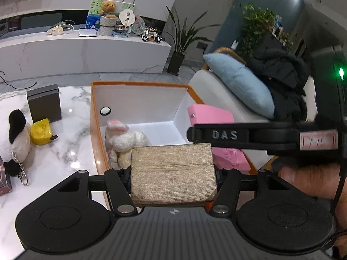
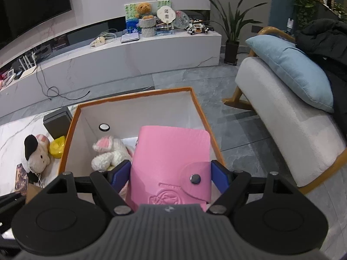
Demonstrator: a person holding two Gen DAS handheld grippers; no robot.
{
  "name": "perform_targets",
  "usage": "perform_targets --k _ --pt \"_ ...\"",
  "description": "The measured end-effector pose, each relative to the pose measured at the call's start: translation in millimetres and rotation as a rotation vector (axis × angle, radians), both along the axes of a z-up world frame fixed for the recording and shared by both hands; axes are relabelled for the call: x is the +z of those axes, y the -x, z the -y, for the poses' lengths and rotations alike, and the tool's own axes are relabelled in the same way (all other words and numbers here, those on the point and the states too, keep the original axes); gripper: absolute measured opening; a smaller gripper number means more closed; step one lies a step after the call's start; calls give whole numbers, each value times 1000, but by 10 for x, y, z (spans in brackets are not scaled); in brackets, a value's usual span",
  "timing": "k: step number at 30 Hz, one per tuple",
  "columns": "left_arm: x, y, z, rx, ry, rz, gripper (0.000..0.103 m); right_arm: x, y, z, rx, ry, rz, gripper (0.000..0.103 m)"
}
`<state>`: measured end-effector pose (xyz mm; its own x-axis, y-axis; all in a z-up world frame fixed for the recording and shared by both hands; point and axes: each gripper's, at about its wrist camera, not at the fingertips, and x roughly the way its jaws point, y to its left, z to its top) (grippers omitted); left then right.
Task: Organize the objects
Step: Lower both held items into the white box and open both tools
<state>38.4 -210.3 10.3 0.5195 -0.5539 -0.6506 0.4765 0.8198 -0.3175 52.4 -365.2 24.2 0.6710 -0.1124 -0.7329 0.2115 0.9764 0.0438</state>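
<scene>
Our left gripper (image 1: 173,173) clamps a gold box (image 1: 172,173) and our right gripper (image 2: 171,173) pinches a pink wallet (image 2: 171,164), both poised over the near rim of the orange box (image 2: 134,93). We should lower each into bare floor space beside the plush bunny (image 2: 108,153), then release gently.

Open orange cardboard box with white interior (image 2: 203,117) holds white-pink plush bunny (image 2: 108,153); pink snap wallet (image 2: 171,162) and tan rectangular block (image 1: 173,173) above it.

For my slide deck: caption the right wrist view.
Right hand-held gripper holds pink wallet over orange box.
</scene>
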Motion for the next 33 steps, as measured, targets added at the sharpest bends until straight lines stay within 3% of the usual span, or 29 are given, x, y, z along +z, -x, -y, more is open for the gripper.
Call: perform_targets --k 15,26,33 --pt "-159 -13 194 -7 -111 -8 69 -102 -63 -27 33 47 7 80" --pt "-203 21 319 -28 -195 30 69 -220 -206 -56 44 64 5 80" --pt "-202 1 293 -12 -174 25 68 -303 -278 -73 57 70 -4 80"
